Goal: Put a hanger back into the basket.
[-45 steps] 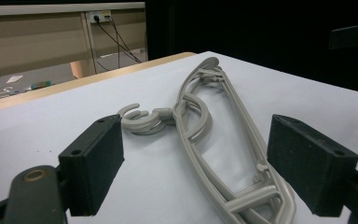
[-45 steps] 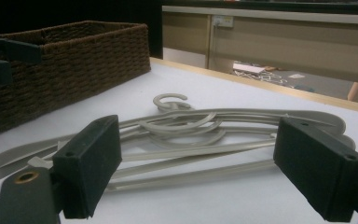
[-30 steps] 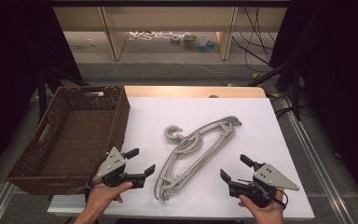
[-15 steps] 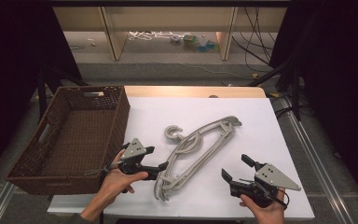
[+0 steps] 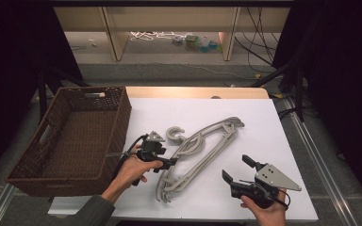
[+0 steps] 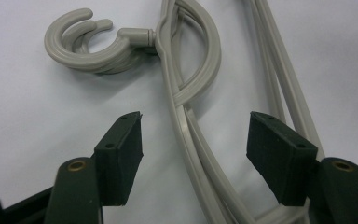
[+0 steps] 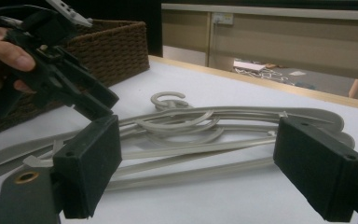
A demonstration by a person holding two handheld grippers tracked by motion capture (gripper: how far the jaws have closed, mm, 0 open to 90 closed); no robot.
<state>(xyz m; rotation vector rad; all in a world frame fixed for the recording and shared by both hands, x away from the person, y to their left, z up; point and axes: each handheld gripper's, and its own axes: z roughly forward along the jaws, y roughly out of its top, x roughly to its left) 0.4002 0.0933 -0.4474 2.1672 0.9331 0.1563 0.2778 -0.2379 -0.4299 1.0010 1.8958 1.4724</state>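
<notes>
Item: stack of grey plastic coat hangers, lying flat on the white table top, running diagonally from the near centre toward the far right, hooks bunched together at the stack's middle and curling toward the basket side. No brand, label or lettering is showing legibly on the hangers in any view. Item: left gripper, held in the person's left hand, sitting over the near arm of the stack just below the hooks; in the left gripper view its jaws are straddling the hanger bars, which are passing between the two black pads with clear gaps on either side, so the pads are pressing on nothing; the jaws have just been closing in around the bars. Item: right gripper, held in the right hand at the near right of the table, apart from the hangers; its jaws are standing wide apart with nothing between them, pointing toward the stack. Item: brown woven basket, standing at the table's left edge, just beside the left gripper; a pale tag on its far wall is too small to read.
</notes>
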